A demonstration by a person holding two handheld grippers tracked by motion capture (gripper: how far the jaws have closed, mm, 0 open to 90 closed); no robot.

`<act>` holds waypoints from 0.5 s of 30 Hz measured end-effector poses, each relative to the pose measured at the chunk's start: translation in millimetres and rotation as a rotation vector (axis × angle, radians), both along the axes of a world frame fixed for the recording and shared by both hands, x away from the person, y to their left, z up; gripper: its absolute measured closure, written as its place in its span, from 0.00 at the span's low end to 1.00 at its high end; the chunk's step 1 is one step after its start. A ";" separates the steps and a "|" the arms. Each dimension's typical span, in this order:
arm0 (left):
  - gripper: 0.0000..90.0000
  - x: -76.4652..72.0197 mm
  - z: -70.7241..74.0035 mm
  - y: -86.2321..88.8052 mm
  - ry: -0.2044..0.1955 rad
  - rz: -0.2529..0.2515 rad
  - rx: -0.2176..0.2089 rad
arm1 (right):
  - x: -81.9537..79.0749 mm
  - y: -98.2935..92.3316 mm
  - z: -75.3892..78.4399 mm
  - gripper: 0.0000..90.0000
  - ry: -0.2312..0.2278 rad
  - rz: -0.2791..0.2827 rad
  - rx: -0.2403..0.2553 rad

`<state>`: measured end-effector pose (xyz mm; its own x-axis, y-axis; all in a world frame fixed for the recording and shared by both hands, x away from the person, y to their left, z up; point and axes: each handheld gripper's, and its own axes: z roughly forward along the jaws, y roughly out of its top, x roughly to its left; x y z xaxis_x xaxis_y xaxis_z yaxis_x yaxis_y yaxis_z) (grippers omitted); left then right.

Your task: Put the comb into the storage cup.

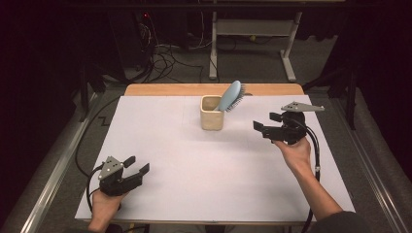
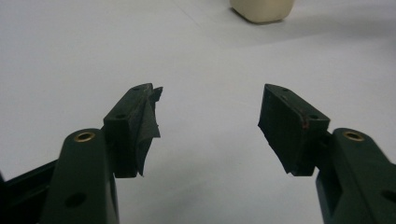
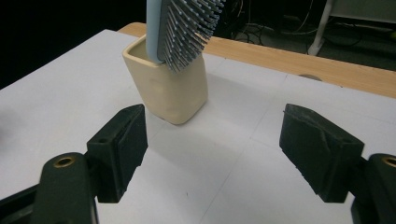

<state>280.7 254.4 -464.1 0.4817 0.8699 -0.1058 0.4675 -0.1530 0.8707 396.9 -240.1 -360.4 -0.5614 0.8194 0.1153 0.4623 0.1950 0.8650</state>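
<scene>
A cream square cup (image 1: 212, 118) stands on the white sheet near the table's far middle, with a light blue hairbrush (image 1: 231, 96) leaning in it, bristles to the right. The right gripper view has the cup (image 3: 168, 91) and brush (image 3: 180, 28) just ahead of the jaws. My right gripper (image 1: 266, 122) hovers to the right of the cup, pointing at it, open with nothing between its jaws. Near the front left corner my left gripper (image 1: 136, 165) rests low over the sheet, open and empty; the cup (image 2: 262, 10) is far ahead in its view.
The white sheet (image 1: 194, 165) covers most of a wooden table (image 1: 170, 90), whose bare strip runs along the far edge. Metal rails border the table at left and right. Beyond it are a white table frame (image 1: 252, 34) and cables on the floor.
</scene>
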 end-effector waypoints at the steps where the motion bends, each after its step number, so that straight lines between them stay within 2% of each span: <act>1: 0.41 0.0 0.0 0.0 0.000 0.000 0.000 | -0.8 -1.1 -0.3 0.27 -0.001 0.000 0.001; 15: 0.41 0.1 -0.1 -0.2 0.002 0.002 0.002 | -10.3 -12.6 -6.0 0.28 0.000 -0.016 0.001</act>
<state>280.7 254.2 -464.3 0.4798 0.8710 -0.1052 0.4695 -0.1537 0.8695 386.5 -252.7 -366.4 -0.5482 0.8283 0.1159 0.4652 0.1869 0.8652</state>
